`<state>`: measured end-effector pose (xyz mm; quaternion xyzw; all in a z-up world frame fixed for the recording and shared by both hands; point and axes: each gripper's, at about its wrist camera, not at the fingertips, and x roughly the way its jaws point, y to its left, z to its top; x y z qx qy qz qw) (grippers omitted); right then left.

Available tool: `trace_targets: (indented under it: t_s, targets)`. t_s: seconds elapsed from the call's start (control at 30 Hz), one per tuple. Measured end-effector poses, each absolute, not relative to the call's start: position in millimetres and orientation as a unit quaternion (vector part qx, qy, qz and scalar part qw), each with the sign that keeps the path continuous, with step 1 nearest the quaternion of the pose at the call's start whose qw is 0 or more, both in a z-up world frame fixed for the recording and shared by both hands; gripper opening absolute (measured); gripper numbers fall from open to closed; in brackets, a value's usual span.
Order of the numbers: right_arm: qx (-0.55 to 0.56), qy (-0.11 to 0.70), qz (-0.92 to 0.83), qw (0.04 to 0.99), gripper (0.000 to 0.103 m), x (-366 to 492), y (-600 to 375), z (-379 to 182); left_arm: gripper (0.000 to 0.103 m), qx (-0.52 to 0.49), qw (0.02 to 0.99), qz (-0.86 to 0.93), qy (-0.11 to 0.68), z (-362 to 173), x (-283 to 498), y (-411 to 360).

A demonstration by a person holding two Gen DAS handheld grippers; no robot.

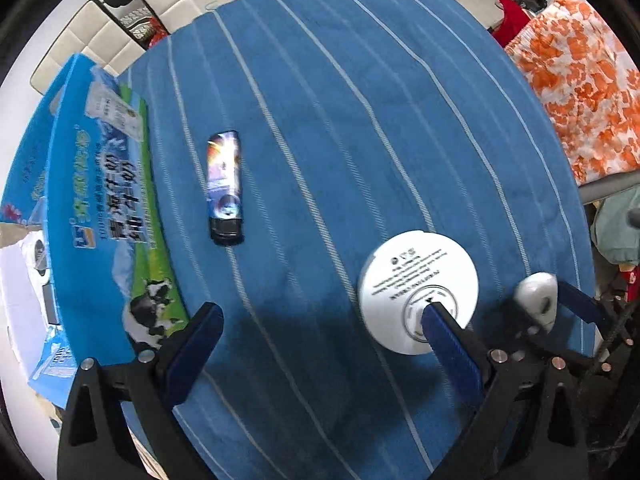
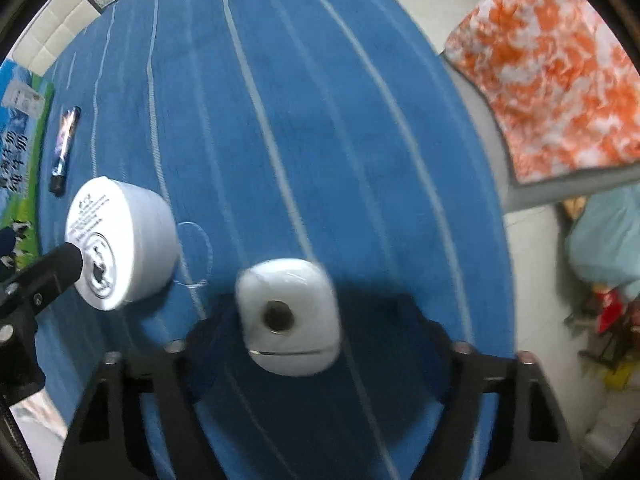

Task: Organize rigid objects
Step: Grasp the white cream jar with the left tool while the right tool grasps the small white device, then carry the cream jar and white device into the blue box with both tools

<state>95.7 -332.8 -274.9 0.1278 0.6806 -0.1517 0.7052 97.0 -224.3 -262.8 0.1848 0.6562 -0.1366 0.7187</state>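
The white rounded device [image 2: 290, 316] sits between the spread right gripper [image 2: 316, 344] fingers, untouched, dark round port facing the camera. The left gripper [image 1: 324, 320] is spread above the blue striped cloth [image 1: 340, 120]; one finger overlaps the white round canister [image 1: 418, 290].

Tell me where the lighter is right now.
The lighter lies flat on the blue striped cloth, left in both views, beside the milk carton box.

Left gripper [image 1: 320, 320] fingers spread wide; right gripper [image 2: 316, 332] fingers likewise apart.
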Motion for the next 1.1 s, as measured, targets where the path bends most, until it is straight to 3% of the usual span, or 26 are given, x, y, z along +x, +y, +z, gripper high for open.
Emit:
trace_targets:
  t_s: [0.03, 0.53, 0.6, 0.67, 0.8, 1.1]
  targets:
    - [0.131, 0.681, -0.156, 0.704, 0.049, 94.0, -336.6, -273.8, 0.101, 0.186, 0.716, -0.139, 0.658, -265.4, 96.7, -228.2]
    - [0.148, 0.69, -0.176, 0.686, 0.049, 87.2, -373.9, -272.5, 0.102, 0.175, 0.672, -0.188, 0.695, -315.1, 92.8, -272.0]
    - [0.144, 0.691, -0.177, 0.686, 0.049, 88.6, -373.0, -272.9, 0.091, 0.17, 0.67, -0.191, 0.697, -322.7, 95.0, -276.3]
    - [0.142, 0.692, -0.178, 0.685, 0.049, 89.3, -371.9, -272.7, 0.089, 0.177, 0.68, -0.193, 0.685, -321.7, 94.3, -278.6]
    - [0.135, 0.692, -0.181, 0.686, 0.049, 90.7, -370.0, -272.4, 0.068, 0.183, 0.697, -0.196, 0.665, -316.5, 94.0, -285.1]
    - [0.11, 0.685, -0.184, 0.696, 0.049, 95.2, -359.0, -263.7, 0.065, 0.169, 0.706, -0.196, 0.659, -308.9, 91.6, -271.0]
